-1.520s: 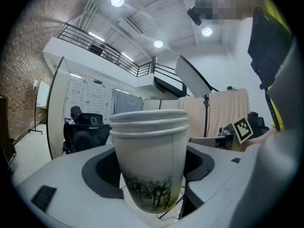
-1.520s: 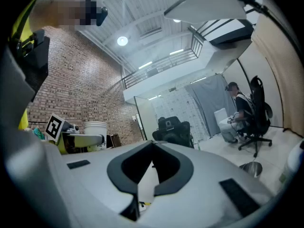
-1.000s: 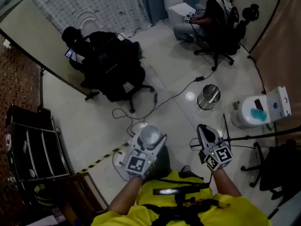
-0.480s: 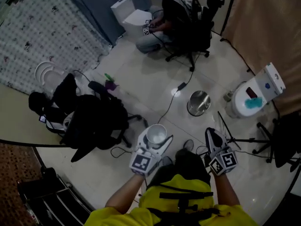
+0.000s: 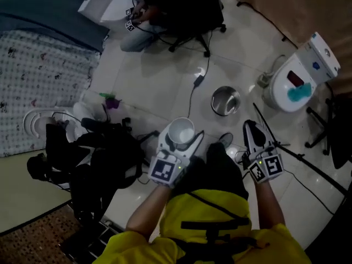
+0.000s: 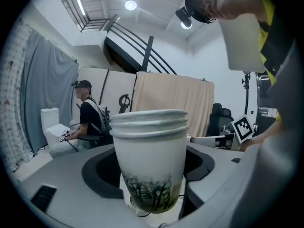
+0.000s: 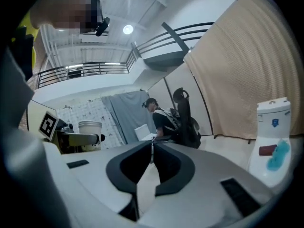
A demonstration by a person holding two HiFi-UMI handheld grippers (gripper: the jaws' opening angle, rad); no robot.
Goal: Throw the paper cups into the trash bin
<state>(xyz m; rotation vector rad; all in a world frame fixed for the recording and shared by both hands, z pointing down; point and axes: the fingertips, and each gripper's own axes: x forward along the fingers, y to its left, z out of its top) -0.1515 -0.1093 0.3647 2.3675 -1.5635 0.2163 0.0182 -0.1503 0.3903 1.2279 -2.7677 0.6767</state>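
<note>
several stacked paper cups [image 6: 149, 151] stand upright, grasped between the left gripper's [image 5: 181, 139] jaws, near the trash bin [image 5: 225, 100]; right gripper [image 5: 249, 128], also near the bin, is clenched, empty.

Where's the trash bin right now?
In the head view, the trash bin stands on the floor right of centre, just left of the toilet.

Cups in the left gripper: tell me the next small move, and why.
Probably carry the left gripper forward and to the right, toward the bin. It grips the stacked cups, and the bin stands on the floor ahead, not yet under them.
</note>
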